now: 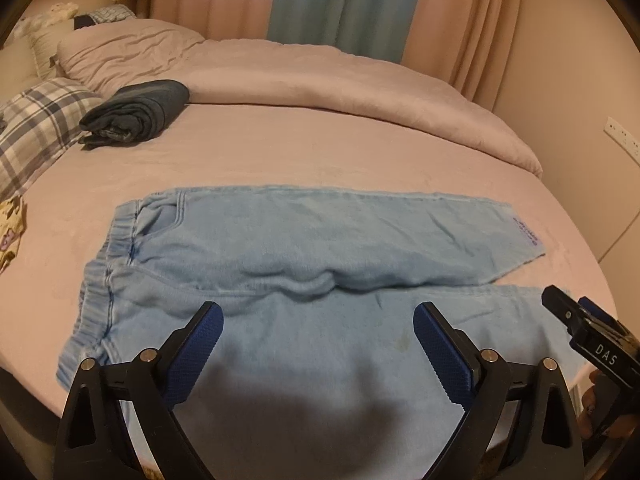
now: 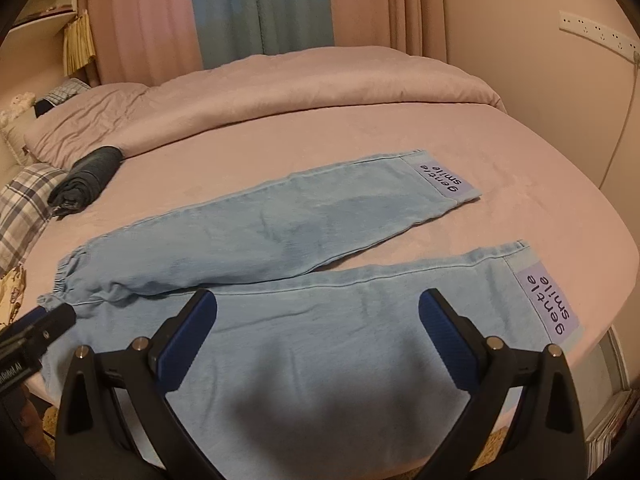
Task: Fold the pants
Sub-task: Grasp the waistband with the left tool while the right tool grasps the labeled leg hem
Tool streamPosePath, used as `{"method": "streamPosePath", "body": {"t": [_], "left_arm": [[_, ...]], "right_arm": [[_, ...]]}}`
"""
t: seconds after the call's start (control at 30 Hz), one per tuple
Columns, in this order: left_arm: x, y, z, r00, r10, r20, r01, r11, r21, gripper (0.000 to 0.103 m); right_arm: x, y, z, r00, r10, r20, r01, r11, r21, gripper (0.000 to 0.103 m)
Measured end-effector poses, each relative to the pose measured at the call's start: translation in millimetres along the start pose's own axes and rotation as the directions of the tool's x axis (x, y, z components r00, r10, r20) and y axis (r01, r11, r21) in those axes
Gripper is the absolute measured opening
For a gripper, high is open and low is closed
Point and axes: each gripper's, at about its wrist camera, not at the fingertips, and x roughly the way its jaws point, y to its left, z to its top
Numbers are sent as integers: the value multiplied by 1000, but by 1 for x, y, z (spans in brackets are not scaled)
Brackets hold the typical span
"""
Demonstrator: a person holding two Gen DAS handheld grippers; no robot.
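We see the pants point(image 1: 304, 248) lying flat on the bed point(image 1: 280, 152), light blue, waistband point(image 1: 100, 280) toward the left and the two legs running to the right, spread in a narrow V. Each cuff carries a lilac label point(image 2: 444, 178) reading "gentle smile"; the nearer label point(image 2: 548, 306) sits close to the bed's front edge. The nearer leg lies under both of our tools.

Our left hand-held gripper point(image 1: 318, 320) hovers over the upper part of the nearer leg, its blue pads point(image 1: 208, 328) wide apart and holding nothing. Our right hand-held gripper point(image 2: 318, 316) hangs over the same leg further toward the cuff, its fingers spread too, nothing between them. Whether either one touches the cloth we cannot tell.

Well beyond the pants, a dark folded garment point(image 1: 136, 114) rests beside a plaid pillow point(image 1: 36, 128). A pink duvet point(image 1: 320, 76) is bunched along the far side, with pink and blue curtains point(image 1: 320, 0) behind it.
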Motion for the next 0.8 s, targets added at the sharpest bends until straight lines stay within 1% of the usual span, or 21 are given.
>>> {"method": "streamPosePath", "body": {"t": [0.03, 0.13, 0.23, 0.3, 0.33, 0.37, 0.4, 0.43, 0.47, 0.5, 0.53, 0.57, 0.63, 0.67, 0.7, 0.73, 0.8], "left_arm": [[2, 1, 3, 1000, -7, 0, 7, 1000, 2, 97], [10, 10, 19, 1000, -27, -12, 27, 1000, -15, 85], [18, 25, 37, 999, -36, -15, 35, 998, -59, 85], [25, 36, 50, 999, -34, -16, 32, 996, -85, 85], [30, 41, 56, 999, -36, -21, 34, 995, -97, 85], [36, 46, 62, 999, -43, -28, 39, 993, -114, 85], [43, 51, 68, 998, -49, -36, 44, 991, -130, 85], [53, 56, 73, 997, -50, -54, 41, 987, -155, 85], [60, 60, 77, 996, -52, -67, 40, 984, -174, 82], [66, 63, 79, 996, -49, -77, 34, 982, -187, 79], [71, 65, 81, 995, -43, -90, 24, 980, -200, 72], [77, 68, 81, 994, -43, -104, 20, 977, -214, 68], [87, 73, 80, 989, -73, -128, 39, 967, -251, 68], [91, 75, 78, 986, -89, -141, 49, 962, -267, 68], [95, 76, 78, 983, -98, -153, 52, 959, -280, 68], [98, 76, 76, 983, -93, -160, 45, 958, -282, 68], [100, 76, 74, 984, -67, -164, 20, 961, -275, 68]], "right_arm": [[2, -1, 2, 1000, -1, -3, 1, 1000, 2, 101], [11, -6, 11, 1000, 10, -12, -10, 1000, 14, 101], [21, -15, 30, 998, 68, -19, -67, 997, 46, 101], [31, -23, 50, 994, 107, -26, -105, 992, 69, 101], [40, -27, 64, 992, 120, -37, -117, 990, 83, 101], [48, -29, 73, 992, 117, -47, -113, 990, 89, 101], [63, -31, 89, 991, 109, -73, -101, 990, 102, 101], [73, -32, 97, 990, 105, -92, -94, 989, 111, 101], [94, -34, 112, 986, 99, -133, -80, 987, 139, 100], [105, -35, 119, 983, 97, -156, -73, 985, 156, 100], [127, -37, 132, 977, 83, -197, -46, 982, 183, 98], [145, -38, 141, 972, 62, -226, -15, 978, 206, 95], [171, -41, 153, 960, 35, -276, 35, 969, 245, 93], [191, -40, 161, 951, 20, -309, 64, 963, 261, 93], [204, -40, 165, 945, -10, -328, 100, 960, 260, 93], [219, -38, 168, 935, -52, -351, 146, 957, 249, 93], [246, -33, 170, 915, -113, -387, 210, 953, 218, 93]]}}
